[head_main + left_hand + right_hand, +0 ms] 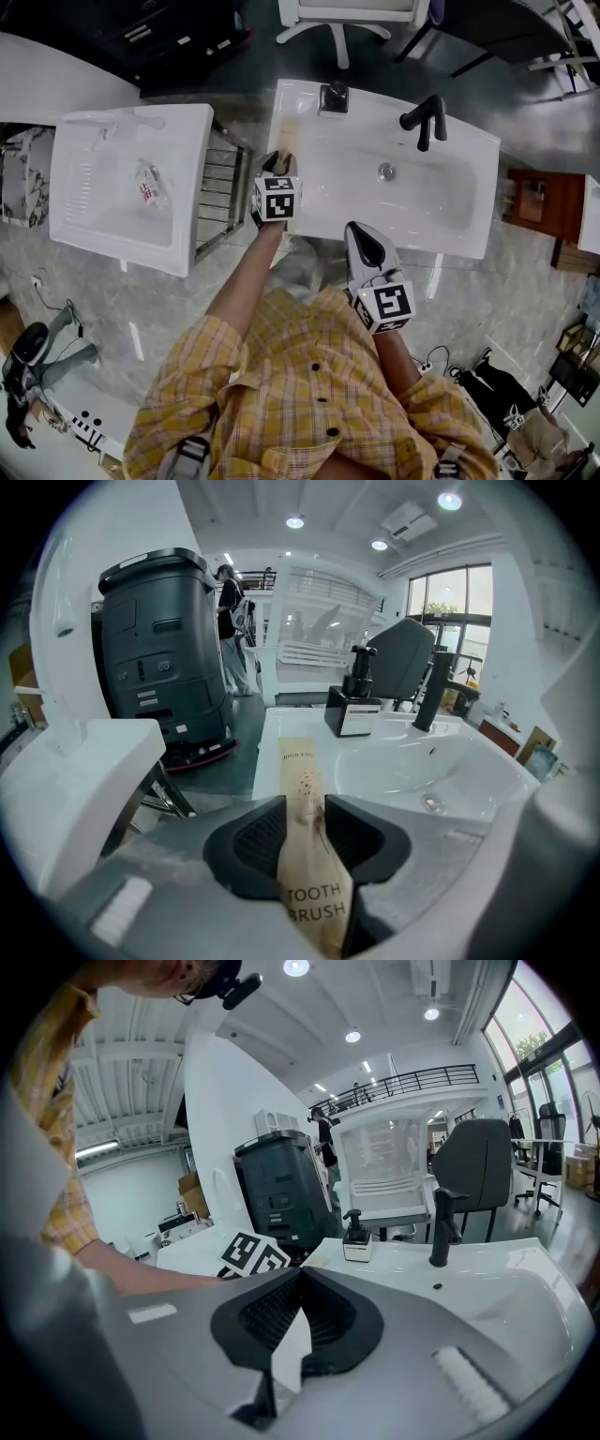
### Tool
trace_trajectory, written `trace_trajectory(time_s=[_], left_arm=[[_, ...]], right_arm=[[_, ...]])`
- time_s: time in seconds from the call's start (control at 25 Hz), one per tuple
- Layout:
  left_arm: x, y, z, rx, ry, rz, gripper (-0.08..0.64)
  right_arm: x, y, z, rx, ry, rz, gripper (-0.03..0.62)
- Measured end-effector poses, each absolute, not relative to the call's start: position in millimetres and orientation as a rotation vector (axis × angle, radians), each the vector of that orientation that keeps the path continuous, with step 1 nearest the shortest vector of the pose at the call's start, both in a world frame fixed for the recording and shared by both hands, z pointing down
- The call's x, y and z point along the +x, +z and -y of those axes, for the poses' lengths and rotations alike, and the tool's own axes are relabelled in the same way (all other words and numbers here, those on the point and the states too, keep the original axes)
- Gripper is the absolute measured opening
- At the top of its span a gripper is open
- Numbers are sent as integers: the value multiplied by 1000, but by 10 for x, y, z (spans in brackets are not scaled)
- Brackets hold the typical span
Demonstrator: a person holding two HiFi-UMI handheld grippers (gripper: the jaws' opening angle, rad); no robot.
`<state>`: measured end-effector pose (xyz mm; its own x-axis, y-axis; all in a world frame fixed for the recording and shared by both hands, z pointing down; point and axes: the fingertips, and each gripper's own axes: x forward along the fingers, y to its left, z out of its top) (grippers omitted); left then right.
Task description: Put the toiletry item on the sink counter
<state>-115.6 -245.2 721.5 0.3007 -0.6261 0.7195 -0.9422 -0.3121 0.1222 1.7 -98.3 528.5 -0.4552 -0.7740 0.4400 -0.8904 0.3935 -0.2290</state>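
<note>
The paper toothbrush packet (302,789) is lying between the spread jaws of the left hand-held gripper (306,829), its far end resting on the tabletop (270,747) beside the basin (412,761). The left arm (246,281) is reaching forward. The right hand-held gripper (300,1279), jaws pressed together, is hovering at the basin's front edge.
</note>
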Motion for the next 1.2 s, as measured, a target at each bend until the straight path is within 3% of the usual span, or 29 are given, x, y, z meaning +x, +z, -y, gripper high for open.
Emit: trace_trajectory(time_s=[0.72, 1.2], left_arm=[[-1147, 6802, 2442, 2073, 689, 1382, 130], [-1204, 5983, 2300, 2204, 567, 1429, 117]], right_arm=[[-43, 5046, 1083, 1480, 583, 2430, -2], [-30, 4694, 1245, 1519, 482, 2484, -2]])
